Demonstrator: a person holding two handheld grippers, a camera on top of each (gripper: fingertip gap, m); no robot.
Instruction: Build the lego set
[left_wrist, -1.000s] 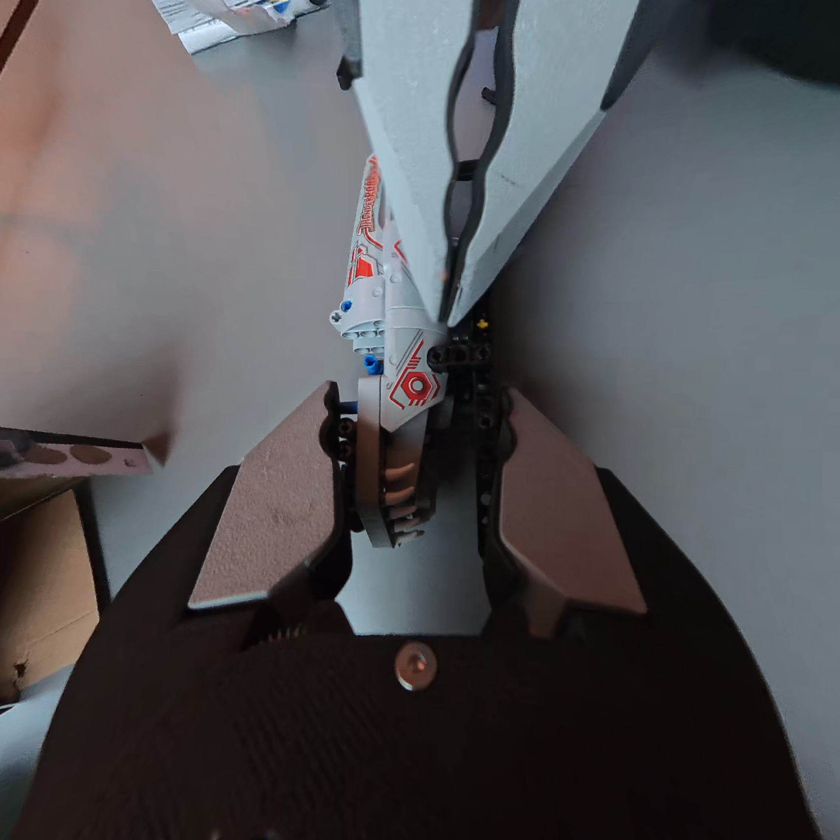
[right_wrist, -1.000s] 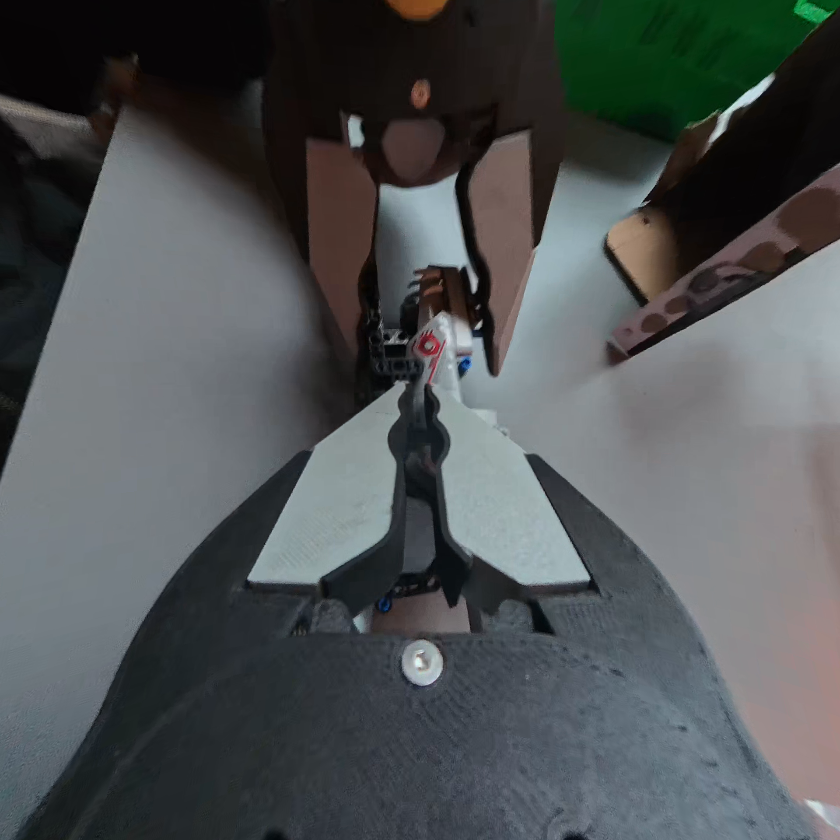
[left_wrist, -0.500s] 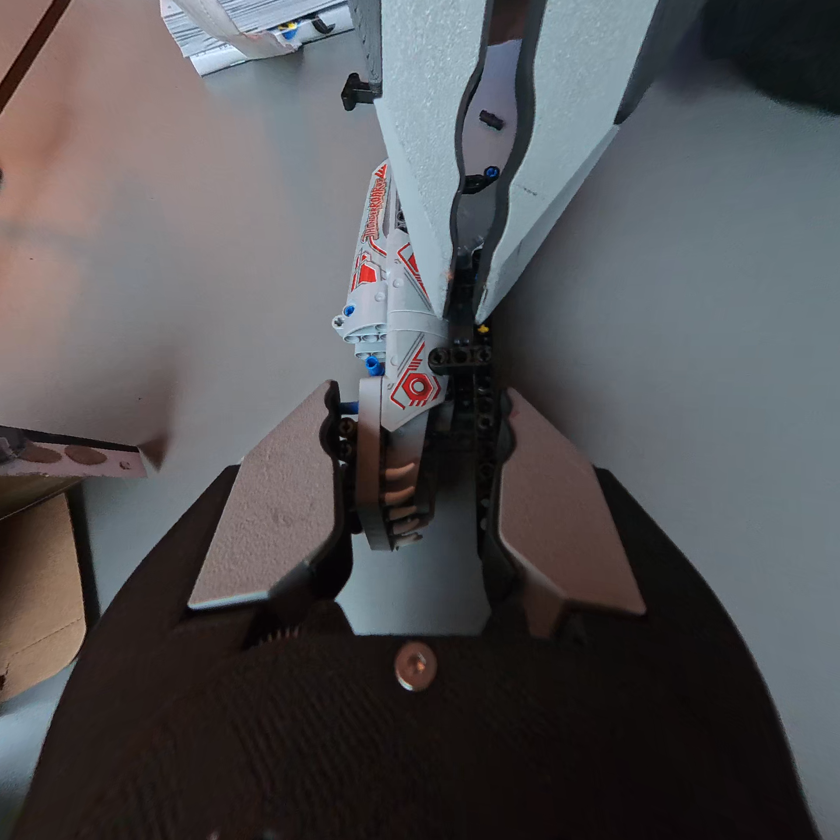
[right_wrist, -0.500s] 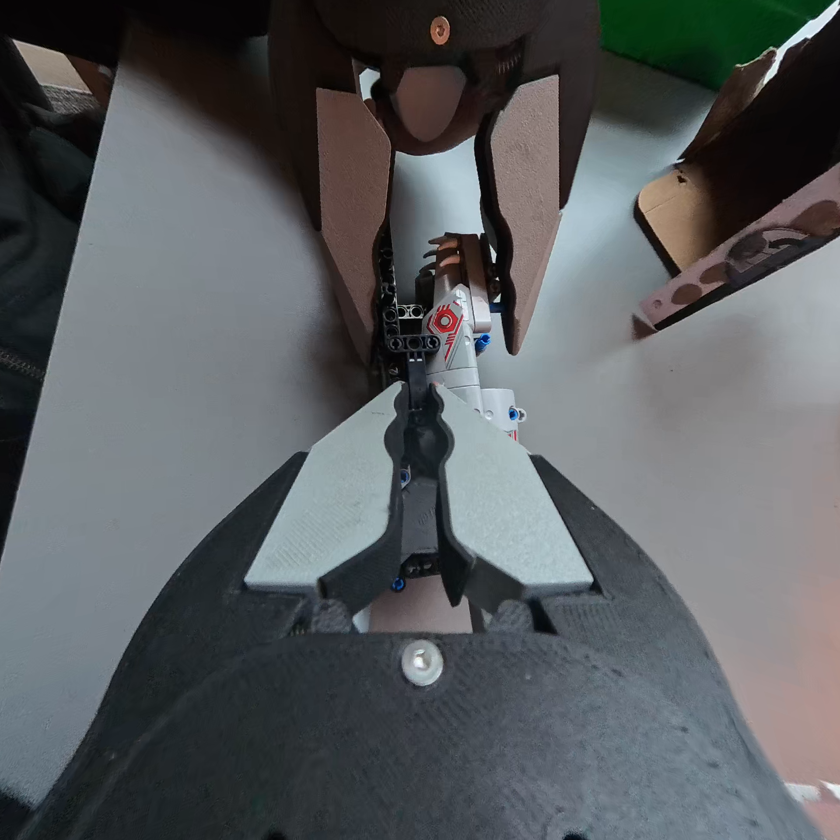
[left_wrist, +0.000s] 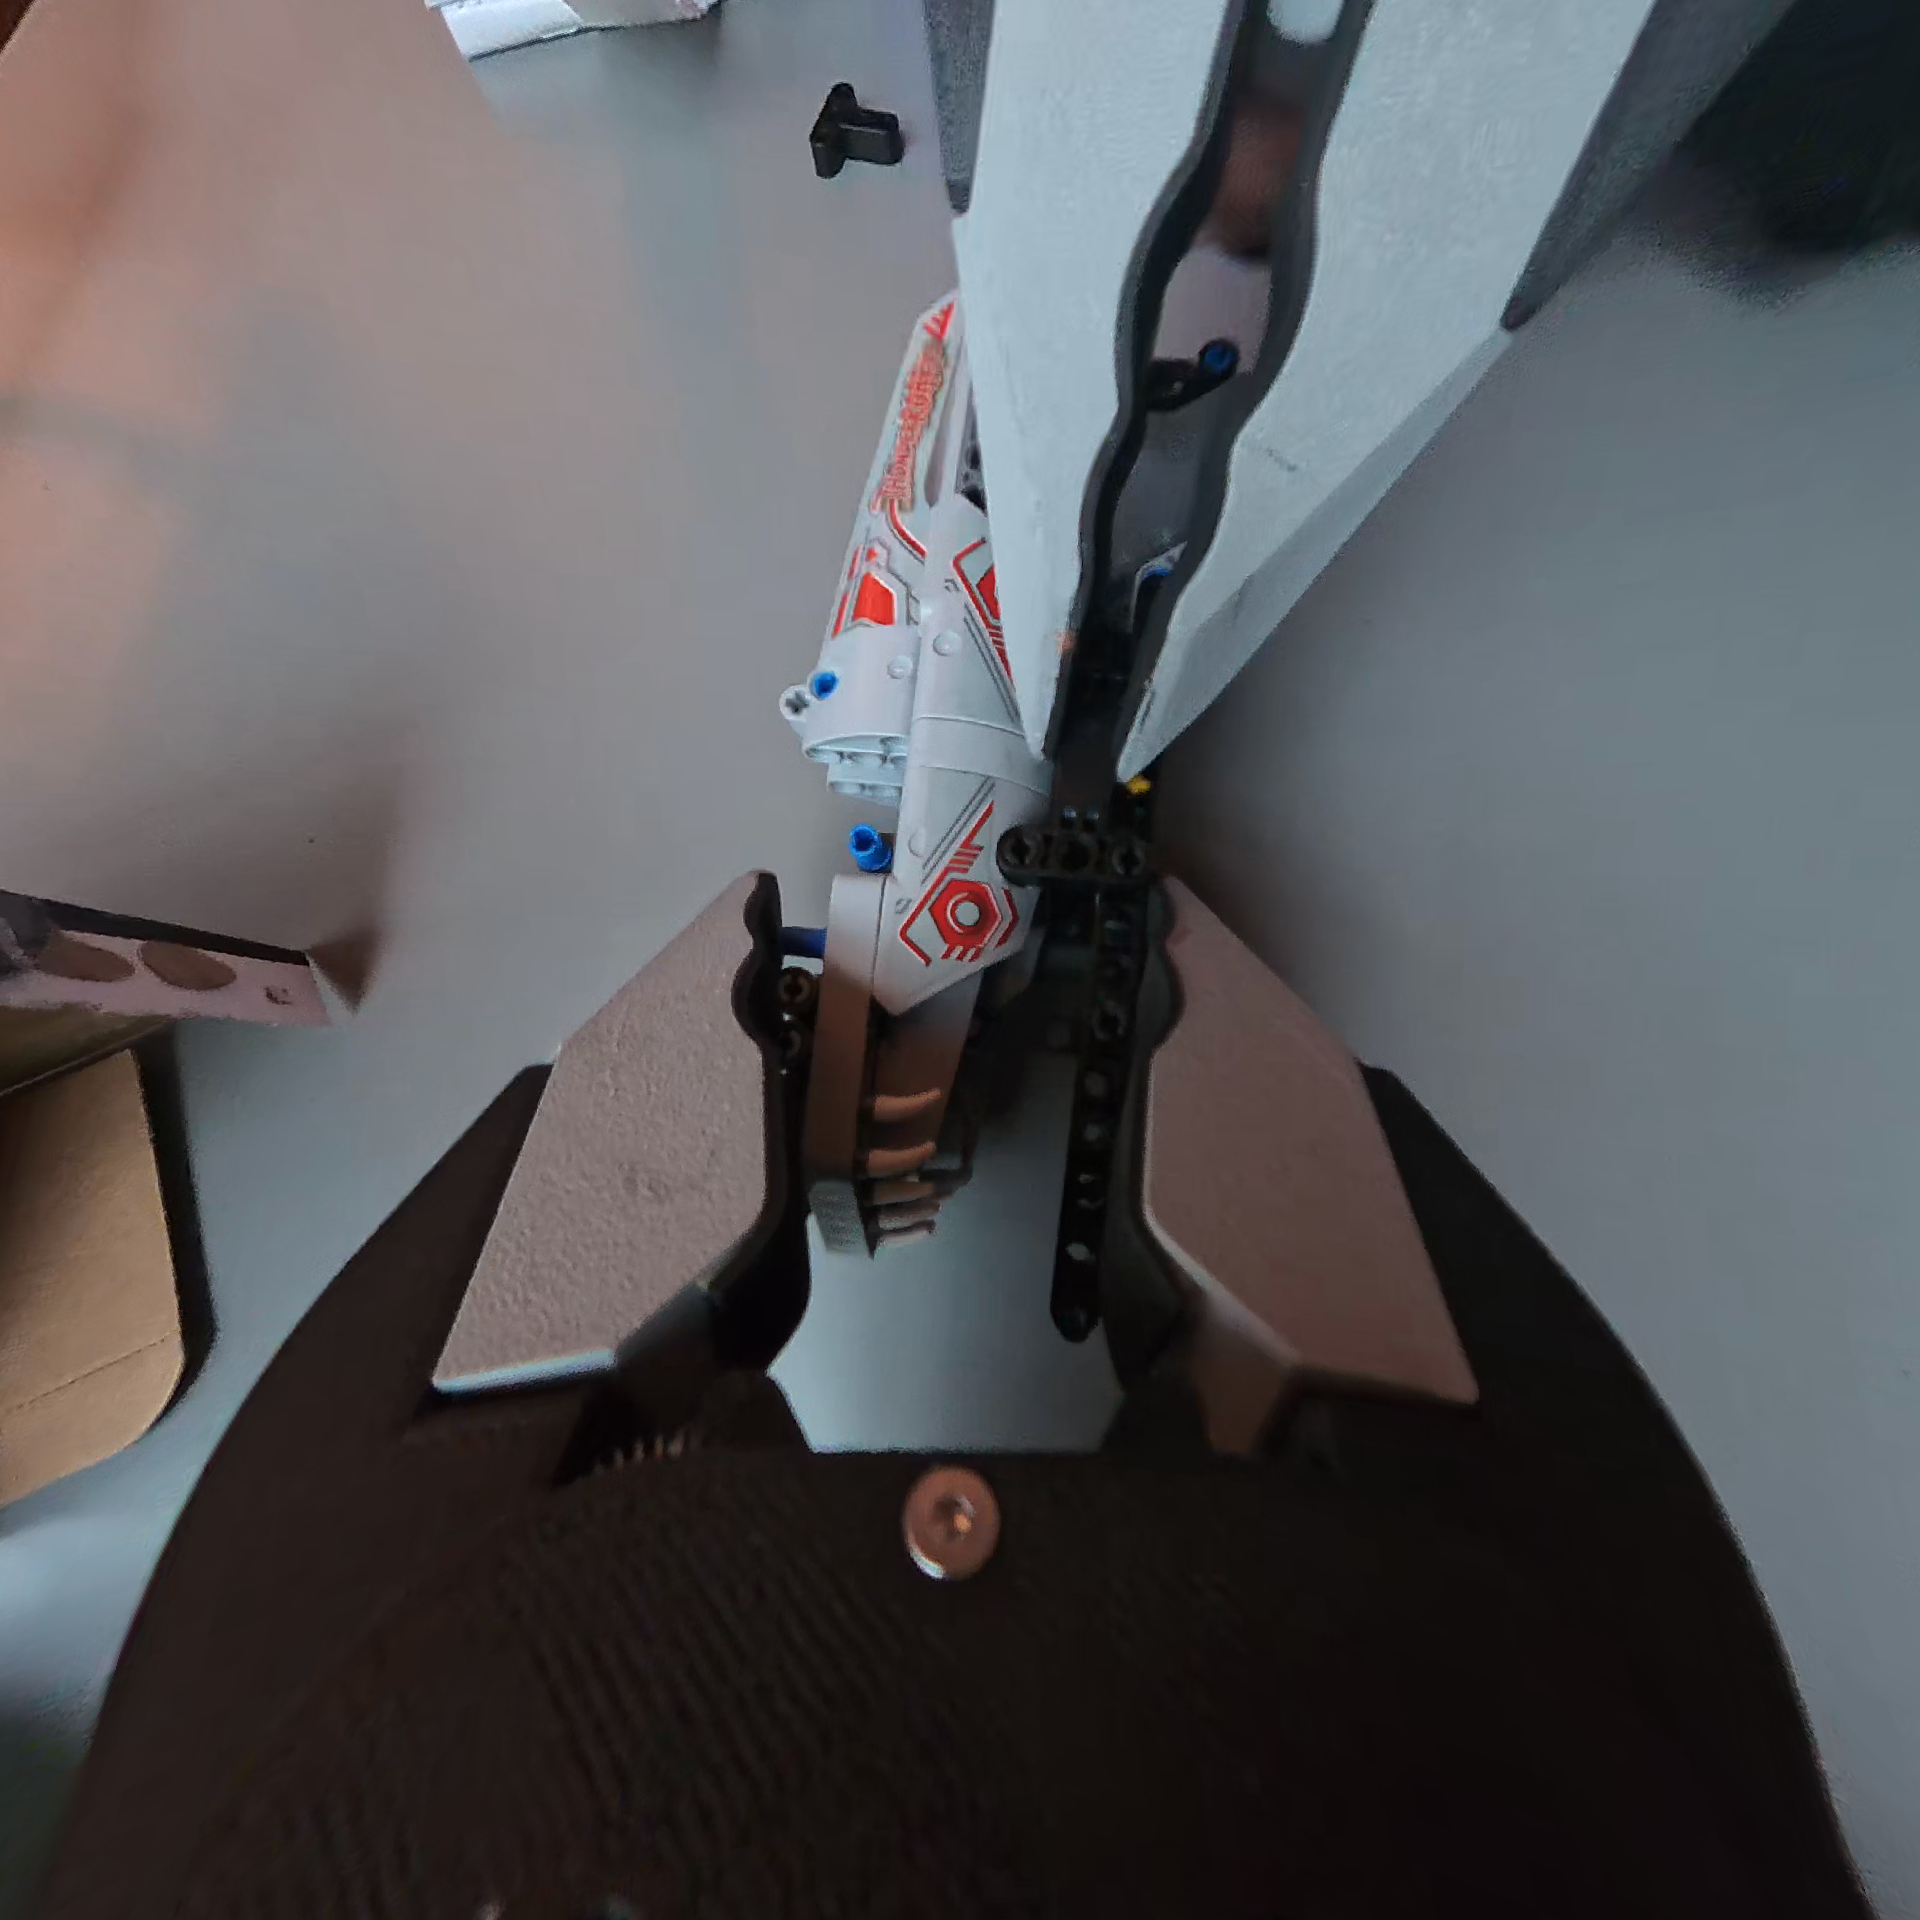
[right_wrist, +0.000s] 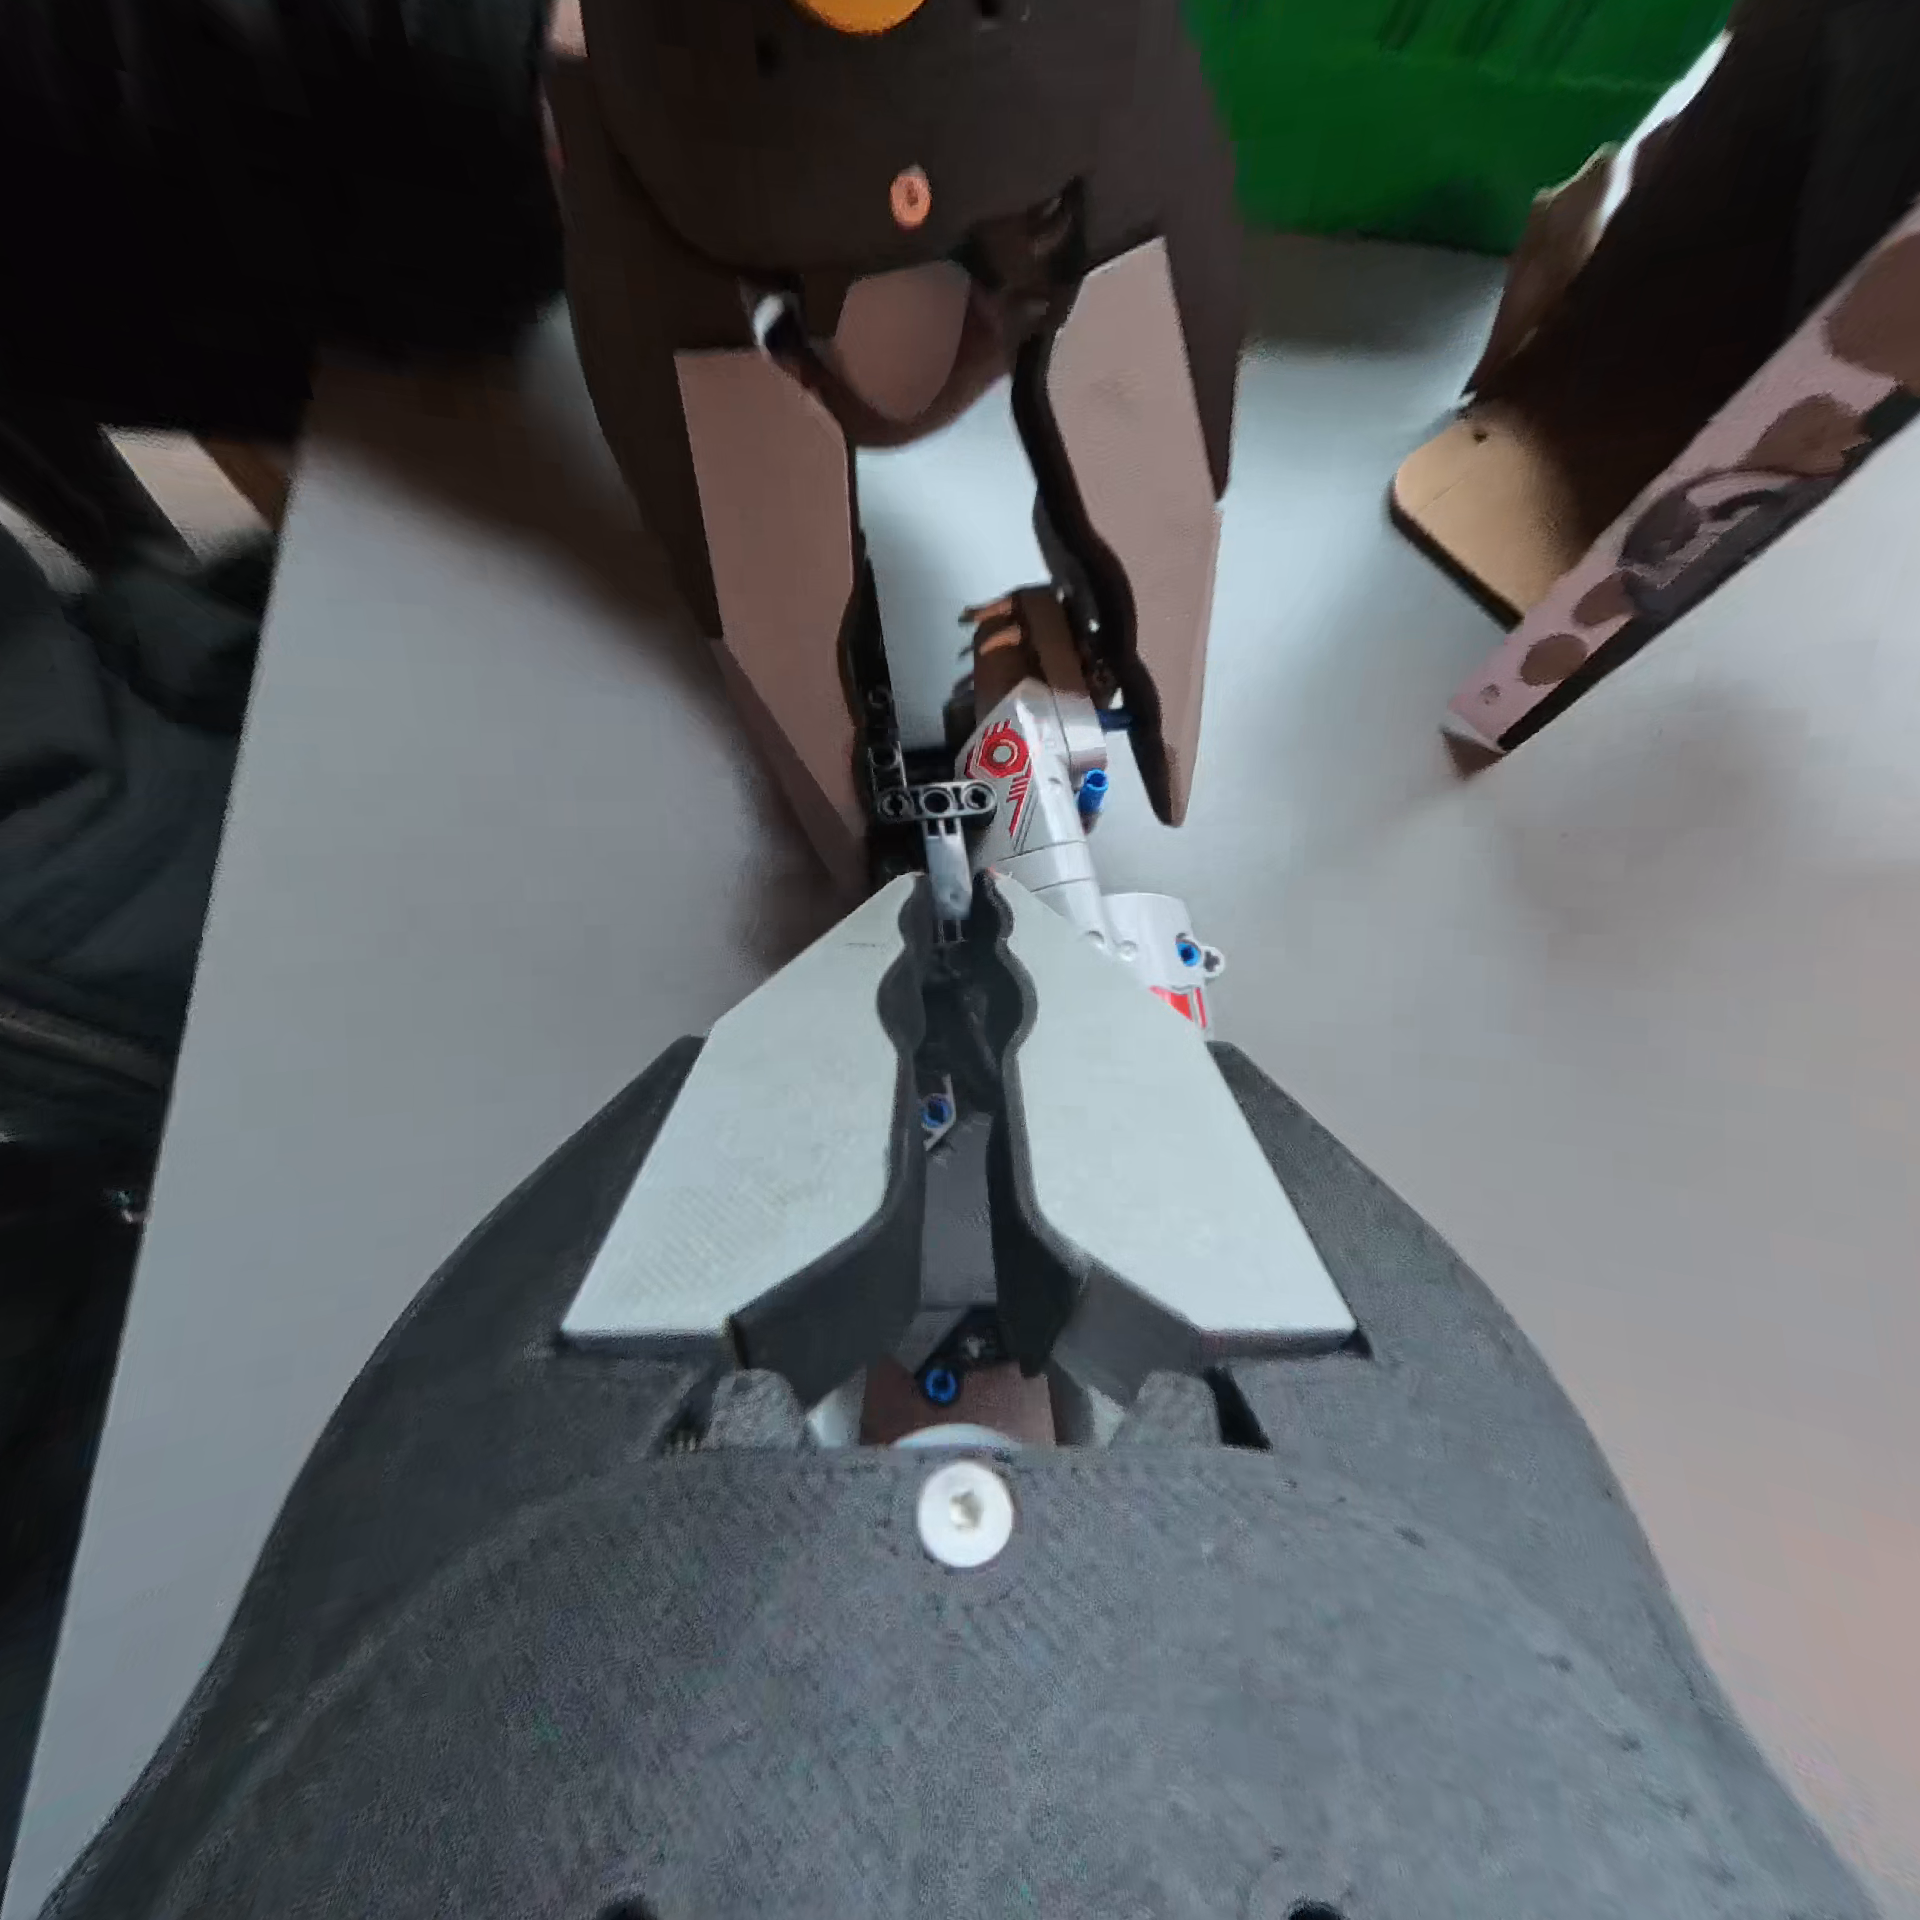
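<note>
Gripping one lego model (left_wrist: 940, 831): left gripper (left_wrist: 961, 997), right gripper (right_wrist: 951, 914).

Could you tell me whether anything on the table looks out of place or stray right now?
One thing: a small black lego piece lies alone on the grey table, apart from the lego model that the left gripper and right gripper hold between them. Nothing looks spilled or damaged.

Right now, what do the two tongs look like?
The left tongs have a dark brown ribbed plastic body, flat tan-brown pointed fingers with wavy black inner edges, and a silver screw. The right tongs have a grey-black grainy body, pale grey pointed fingers with wavy dark edges, and a white screw.
</note>
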